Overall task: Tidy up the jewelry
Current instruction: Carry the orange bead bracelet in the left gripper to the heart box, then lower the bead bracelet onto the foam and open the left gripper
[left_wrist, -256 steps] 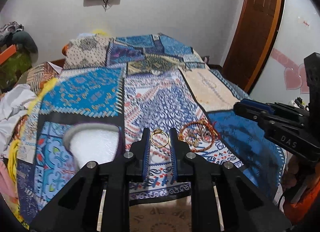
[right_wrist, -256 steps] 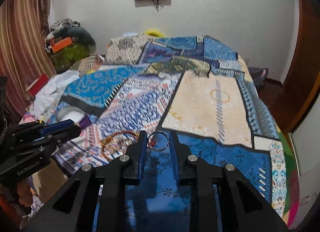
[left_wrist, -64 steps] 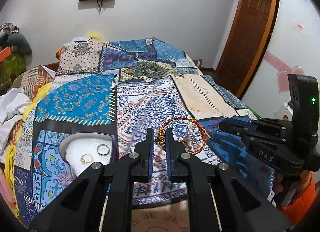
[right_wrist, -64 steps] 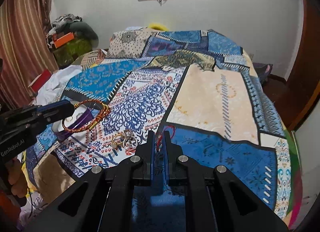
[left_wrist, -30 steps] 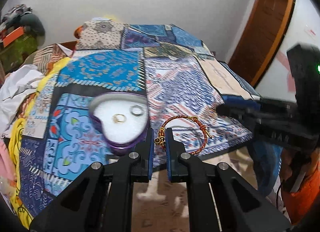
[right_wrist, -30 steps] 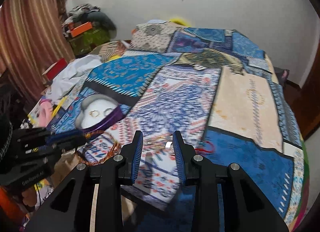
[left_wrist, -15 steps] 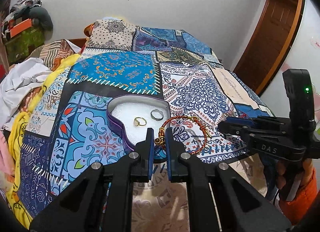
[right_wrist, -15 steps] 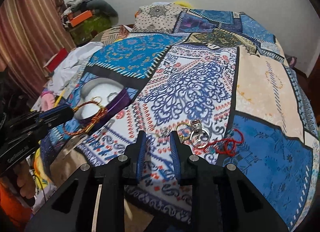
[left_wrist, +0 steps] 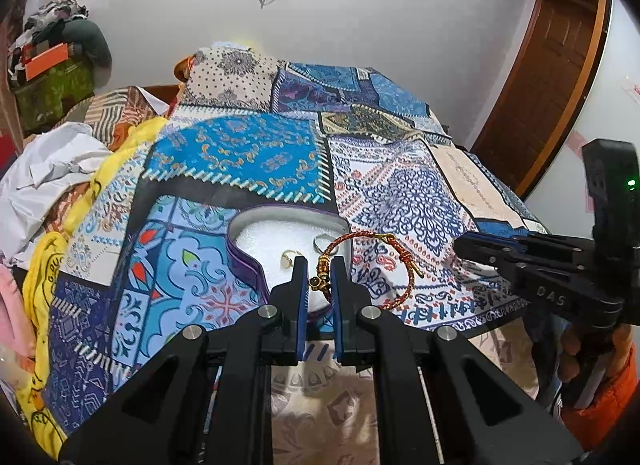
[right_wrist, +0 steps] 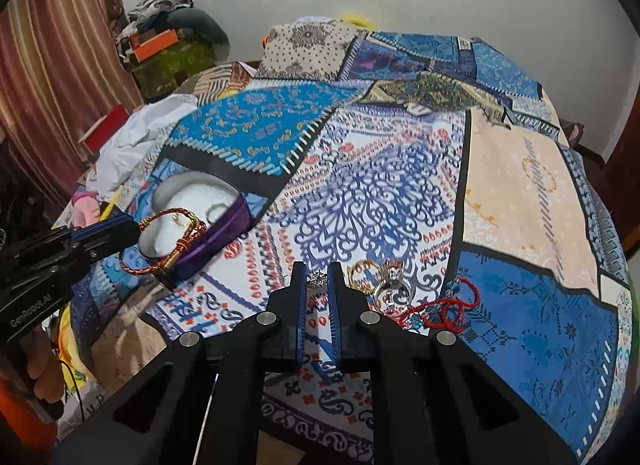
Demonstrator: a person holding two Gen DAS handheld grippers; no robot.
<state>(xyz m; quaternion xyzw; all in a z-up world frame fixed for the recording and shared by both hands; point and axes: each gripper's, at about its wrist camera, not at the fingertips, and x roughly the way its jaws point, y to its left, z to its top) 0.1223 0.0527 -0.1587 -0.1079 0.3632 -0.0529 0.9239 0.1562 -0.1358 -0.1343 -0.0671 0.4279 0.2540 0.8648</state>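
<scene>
Bracelet going to the box, next piece being picked

The left hand-held gripper is pinching the braided bracelet above the heart-shaped box for dropping; the right hand-held gripper is closing around a small silver charm on the bed.

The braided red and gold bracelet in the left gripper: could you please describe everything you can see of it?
The bracelet is a thin loop of braided red and gold cord with gold fittings: beads and a dark round stone at one end, a knot and a small gold bar on the far side. The left gripper, shut, pinches it at the beaded end. The loop hangs in the air, tilted, over the near rim of the purple heart-shaped box, touching nothing else that I can see.
</scene>
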